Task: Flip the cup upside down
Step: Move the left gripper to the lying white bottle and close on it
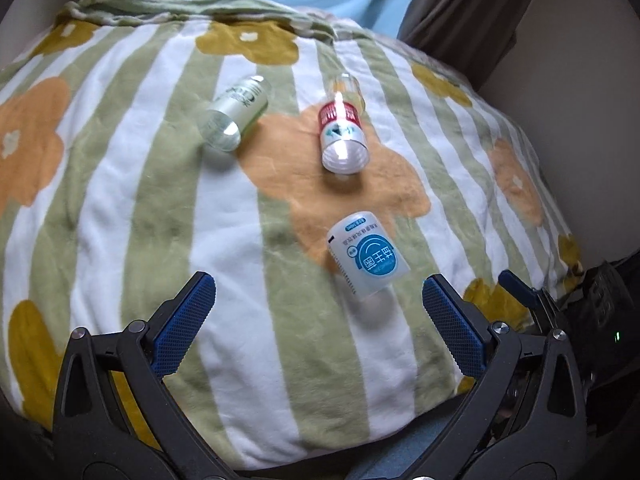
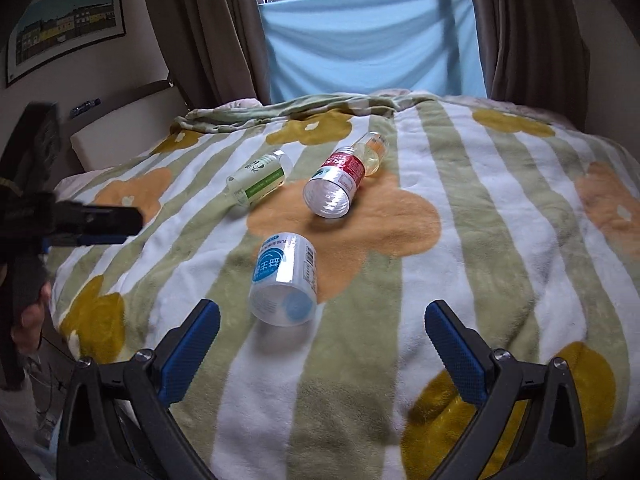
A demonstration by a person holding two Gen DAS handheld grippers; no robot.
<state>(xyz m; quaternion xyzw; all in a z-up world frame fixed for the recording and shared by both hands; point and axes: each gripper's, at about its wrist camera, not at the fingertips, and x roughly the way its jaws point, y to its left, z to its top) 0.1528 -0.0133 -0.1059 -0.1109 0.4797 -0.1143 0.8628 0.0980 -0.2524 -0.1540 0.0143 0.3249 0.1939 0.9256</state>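
Nothing of the flip looks done yet, judging by how things lie. Three cut-off clear plastic bottle cups rest on their sides on the bed, on a fleecy blanket [image 2: 500,216] striped green and white with orange and mustard flowers. The nearest, a clear plastic cup with a blue round label [image 2: 285,280], lies tipped over with its open mouth facing the right tool; in the left wrist view the same cup [image 1: 366,254] sits just ahead of the right-hand finger. Farther off lie a clear cup with a red and white label [image 2: 334,190], mouth also toward the camera, and a clear cup with a green and white label [image 2: 260,182], well apart from each other. Behind the red one a smaller clear piece touches it; what it is cannot be told.

The whole task is judged to remain: grasp a cup, turn it mouth-down, set it on the bed.

The left tool [image 1: 318,320] is released, jaws spread wide, holding nothing, hovering above the blanket. The right tool [image 2: 322,344] is likewise spread and empty, aimed at the blue-labelled cup from just short of it.
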